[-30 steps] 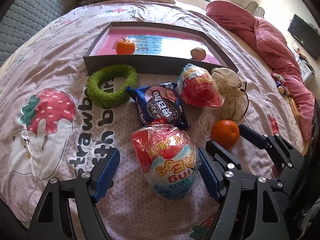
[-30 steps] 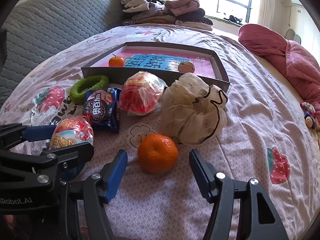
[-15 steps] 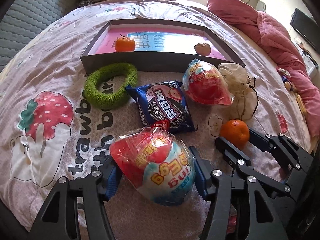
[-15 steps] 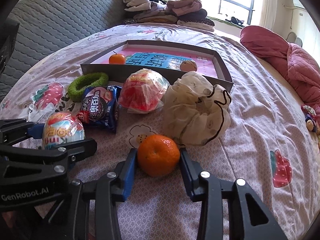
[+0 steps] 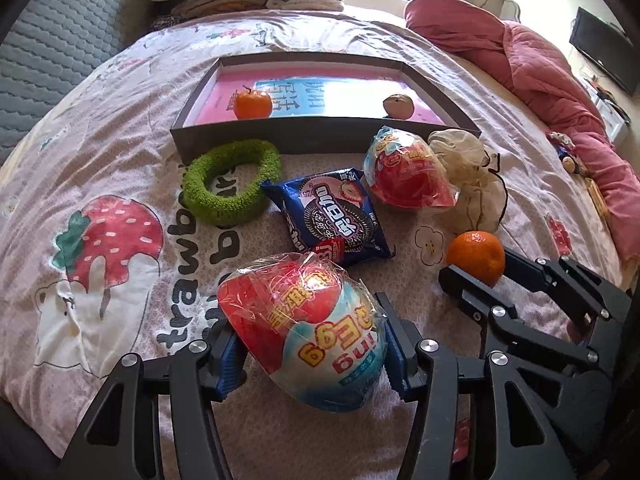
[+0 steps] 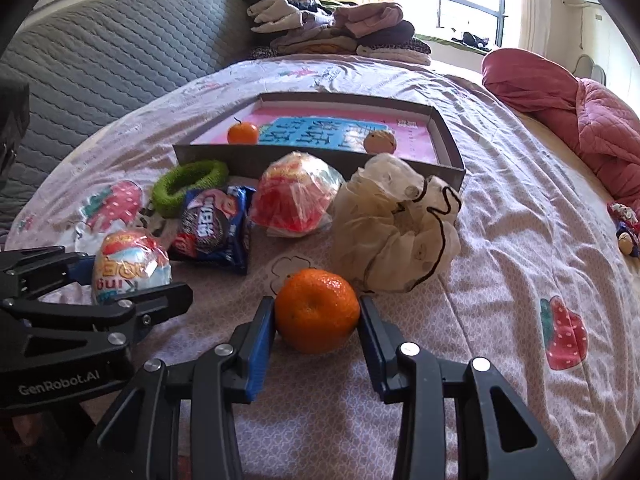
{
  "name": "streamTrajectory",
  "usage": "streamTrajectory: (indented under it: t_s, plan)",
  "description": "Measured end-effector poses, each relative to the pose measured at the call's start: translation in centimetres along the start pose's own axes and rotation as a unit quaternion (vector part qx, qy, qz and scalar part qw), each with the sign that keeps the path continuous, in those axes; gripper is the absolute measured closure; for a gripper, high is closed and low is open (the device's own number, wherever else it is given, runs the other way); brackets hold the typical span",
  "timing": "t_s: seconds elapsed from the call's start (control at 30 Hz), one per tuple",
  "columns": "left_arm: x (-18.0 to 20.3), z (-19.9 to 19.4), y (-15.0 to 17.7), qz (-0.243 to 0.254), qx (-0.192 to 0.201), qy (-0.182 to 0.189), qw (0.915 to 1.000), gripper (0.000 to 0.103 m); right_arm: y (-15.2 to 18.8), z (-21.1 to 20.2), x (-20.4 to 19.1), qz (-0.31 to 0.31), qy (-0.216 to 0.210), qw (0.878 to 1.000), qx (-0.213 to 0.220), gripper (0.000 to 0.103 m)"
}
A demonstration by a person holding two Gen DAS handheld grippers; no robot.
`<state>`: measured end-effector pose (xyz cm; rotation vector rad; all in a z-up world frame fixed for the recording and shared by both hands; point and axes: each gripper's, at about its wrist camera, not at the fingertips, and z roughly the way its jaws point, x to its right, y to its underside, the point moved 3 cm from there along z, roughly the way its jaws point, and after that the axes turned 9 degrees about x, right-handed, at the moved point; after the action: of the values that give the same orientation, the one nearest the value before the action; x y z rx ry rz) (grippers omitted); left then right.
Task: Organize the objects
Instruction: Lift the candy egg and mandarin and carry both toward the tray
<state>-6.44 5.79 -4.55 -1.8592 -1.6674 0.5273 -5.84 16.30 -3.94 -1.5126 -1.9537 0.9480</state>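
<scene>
Left wrist view: your left gripper (image 5: 310, 354) is clamping the near wrapped toy egg (image 5: 304, 332), blue pads touching both its sides, egg sitting on the bedsheet (image 5: 100, 152). You're looking at two wrapped eggs in total; the second egg (image 5: 406, 174) is lying just in front of the grey tray (image 5: 320, 138). Three round fruits are showing: one orange in the tray (image 5: 253, 104), one brownish fruit (image 5: 398, 107) also in the tray, and one loose orange (image 5: 476, 258) on the sheet between the fingers of your right gripper (image 5: 474, 276). One cookie packet (image 5: 334, 218), one green ring (image 5: 232, 186) and one beige cloth bag (image 5: 470, 184) are lying between the tray and the grippers.

Right wrist view: your right gripper (image 6: 317, 334) is pinching the loose orange (image 6: 317, 310), both pads touching it, orange resting on the sheet. Same counts are holding here: two eggs (image 6: 130, 262) (image 6: 298, 200), one packet (image 6: 214, 228), one ring (image 6: 188, 184), one bag (image 6: 394, 232), two fruits in the tray (image 6: 448, 148). Your left gripper (image 6: 120, 280) is showing at the left, gripping the near egg.
</scene>
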Motion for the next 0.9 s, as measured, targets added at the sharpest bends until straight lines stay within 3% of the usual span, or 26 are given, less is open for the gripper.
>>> streamTrajectory:
  t_s: [0.9]
  plan:
    - [-0.2, -3.5, -2.6, 0.028, 0.084, -0.016, 0.9959, 0.044, -2.4, -2.5, 0.0, 0.010, -0.008, 0.998, 0.056, 0.062]
